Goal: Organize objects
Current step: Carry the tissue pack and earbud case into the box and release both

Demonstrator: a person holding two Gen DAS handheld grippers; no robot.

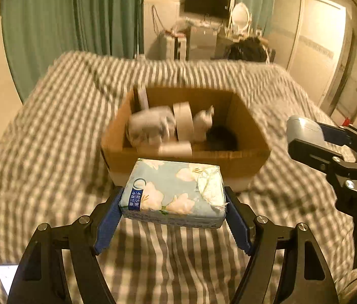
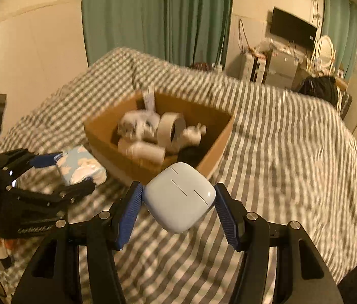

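Note:
My left gripper (image 1: pixel 173 202) is shut on a blue floral tissue pack (image 1: pixel 176 190) and holds it above the striped bed, just in front of the cardboard box (image 1: pixel 244 116). My right gripper (image 2: pixel 178 202) is shut on a pale blue rounded case (image 2: pixel 179 200), near the box's front corner (image 2: pixel 219 141). The box holds a tape roll (image 1: pixel 183 121), a white cylinder (image 1: pixel 176 149), crumpled white items and something dark. The right gripper shows in the left wrist view (image 1: pixel 305 139); the left gripper and tissue pack show in the right wrist view (image 2: pixel 77 169).
The bed (image 1: pixel 51 152) has a grey and white checked cover. A phone-like screen (image 1: pixel 6 276) lies at the bed's near left. Green curtains (image 1: pixel 72 20), a wall TV (image 1: pixel 206 2), a mirror and cluttered furniture stand beyond the bed.

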